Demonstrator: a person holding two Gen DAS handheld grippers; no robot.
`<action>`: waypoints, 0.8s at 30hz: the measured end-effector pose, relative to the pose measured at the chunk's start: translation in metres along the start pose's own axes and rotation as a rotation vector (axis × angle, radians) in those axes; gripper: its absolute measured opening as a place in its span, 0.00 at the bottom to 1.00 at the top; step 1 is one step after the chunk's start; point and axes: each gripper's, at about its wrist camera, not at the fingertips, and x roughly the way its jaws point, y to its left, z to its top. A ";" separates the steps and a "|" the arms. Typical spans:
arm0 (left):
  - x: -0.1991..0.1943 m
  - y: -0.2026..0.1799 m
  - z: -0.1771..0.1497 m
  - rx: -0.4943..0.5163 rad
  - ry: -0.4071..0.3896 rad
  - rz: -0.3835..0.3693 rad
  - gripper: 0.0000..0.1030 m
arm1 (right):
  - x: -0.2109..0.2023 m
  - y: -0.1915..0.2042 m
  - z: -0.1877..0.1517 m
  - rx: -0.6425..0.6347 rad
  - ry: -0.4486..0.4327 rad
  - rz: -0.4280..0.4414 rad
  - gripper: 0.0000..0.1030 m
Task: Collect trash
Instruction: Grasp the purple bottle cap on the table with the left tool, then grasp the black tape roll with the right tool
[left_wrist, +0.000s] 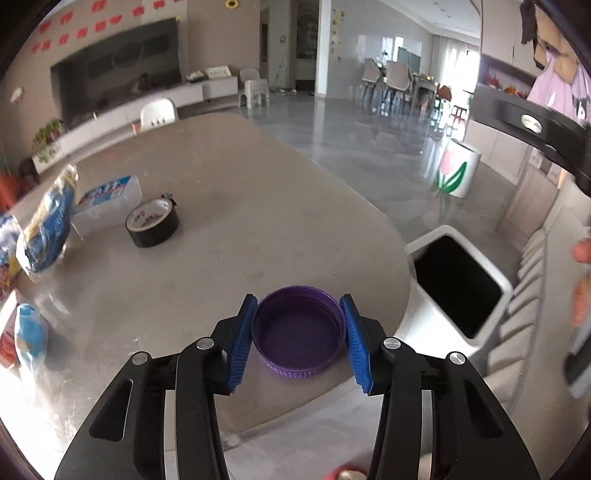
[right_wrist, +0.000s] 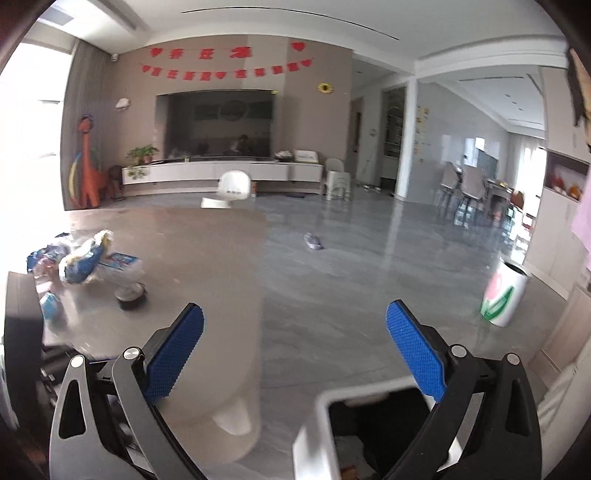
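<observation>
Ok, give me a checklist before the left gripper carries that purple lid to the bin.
1. Lid between the left gripper's pads: ok, one blue pad at each side.
2. Grip firm: cannot tell; the pads look in contact, but the squeeze does not show.
3. Lid lifted off the table: cannot tell.
4. Bin open: ok, dark mouth uncovered, just right of the table edge.
5. Path from lid to bin: ok, nothing between them.
6. Right gripper out of the way: not ok, it hangs open and empty over the bin.
</observation>
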 end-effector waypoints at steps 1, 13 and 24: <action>-0.009 0.007 0.001 -0.021 -0.013 -0.007 0.44 | 0.003 0.010 0.003 -0.019 -0.004 0.009 0.96; -0.092 0.109 -0.007 0.027 -0.106 0.246 0.44 | 0.086 0.137 0.018 -0.107 0.089 0.217 0.96; -0.096 0.165 -0.001 -0.065 -0.134 0.254 0.44 | 0.139 0.179 0.011 -0.138 0.297 0.237 0.96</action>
